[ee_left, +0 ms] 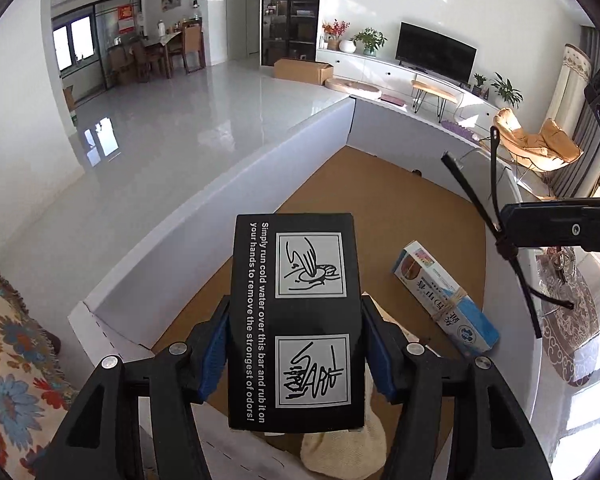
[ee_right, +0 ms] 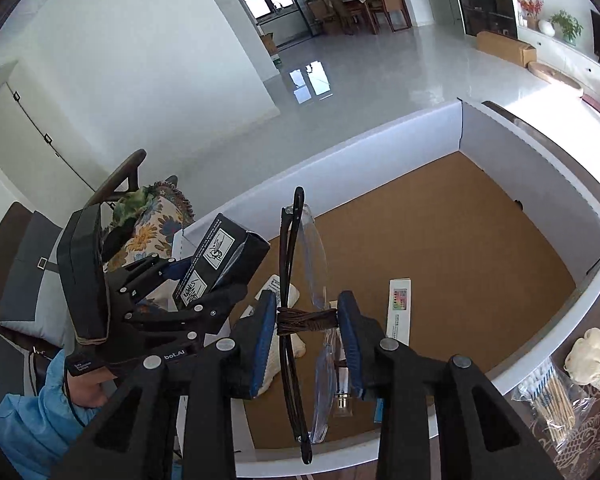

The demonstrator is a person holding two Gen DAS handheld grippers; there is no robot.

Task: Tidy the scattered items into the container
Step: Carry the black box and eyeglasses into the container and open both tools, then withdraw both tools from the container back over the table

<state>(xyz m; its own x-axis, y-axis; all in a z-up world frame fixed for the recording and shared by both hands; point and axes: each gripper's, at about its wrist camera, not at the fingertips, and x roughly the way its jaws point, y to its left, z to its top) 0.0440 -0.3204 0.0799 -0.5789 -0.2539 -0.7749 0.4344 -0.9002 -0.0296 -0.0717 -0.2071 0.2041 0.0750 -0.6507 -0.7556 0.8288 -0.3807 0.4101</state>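
Note:
My left gripper (ee_left: pixel 296 344) is shut on a black box (ee_left: pixel 294 320) printed with white text and hand-washing pictures, held above the container (ee_left: pixel 220 188), a white-walled carton with a brown floor. The box also shows in the right wrist view (ee_right: pixel 216 264). My right gripper (ee_right: pixel 306 324) is shut on folded glasses (ee_right: pixel 300 300) with a dark frame and clear lenses, gripped at the bridge, over the container (ee_right: pixel 380 140). The glasses show at the right of the left wrist view (ee_left: pixel 496 216).
In the container lie a blue-and-white packet (ee_left: pixel 444 292) and a cream cloth item (ee_left: pixel 340 444). On the patterned table outside, at right, lie a bag of cotton swabs (ee_right: pixel 552 396) and a cream knitted item (ee_right: pixel 592 356). A floral cushion (ee_left: pixel 8 344) is at left.

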